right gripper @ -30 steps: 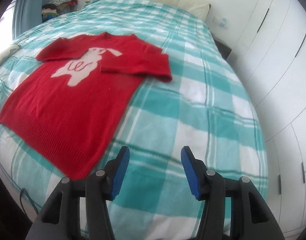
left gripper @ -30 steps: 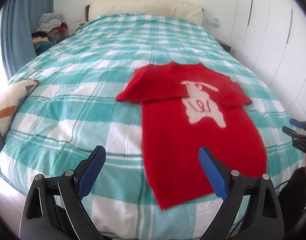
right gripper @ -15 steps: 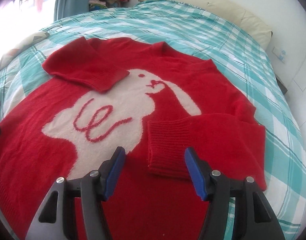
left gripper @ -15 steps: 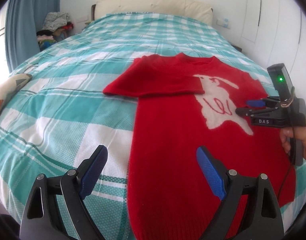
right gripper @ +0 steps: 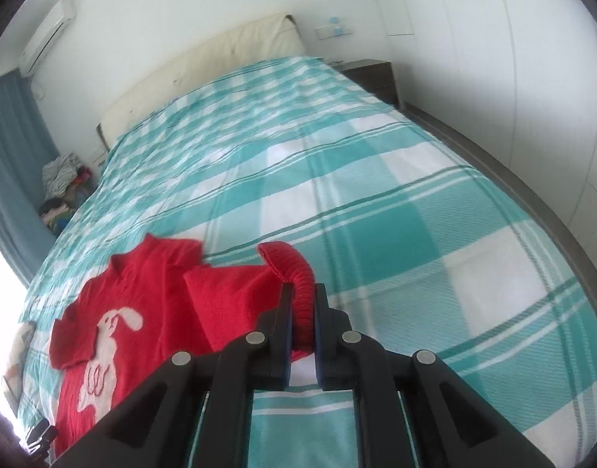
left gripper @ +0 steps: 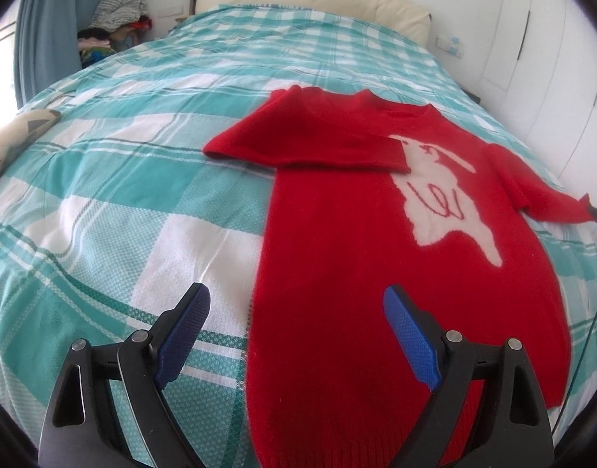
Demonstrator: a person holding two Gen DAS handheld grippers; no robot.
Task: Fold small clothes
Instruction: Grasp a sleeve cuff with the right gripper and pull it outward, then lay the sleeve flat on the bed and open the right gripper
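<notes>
A wide bed under a teal-and-white checked cotton cover [left gripper: 150, 179] fills the space ahead of both claws. On it lies the small red knitted sweater with a white rabbit motif [left gripper: 337, 234], flat, its body directly ahead of the left claw [left gripper: 296, 335], whose blue-padded fingers stand spread wide and empty above the hem area. One sleeve is folded across the chest. The right claw [right gripper: 303, 312] has just closed, and it pinches the ribbed cuff of the other red sleeve [right gripper: 298, 273], which is drawn out sideways from the body.
</notes>
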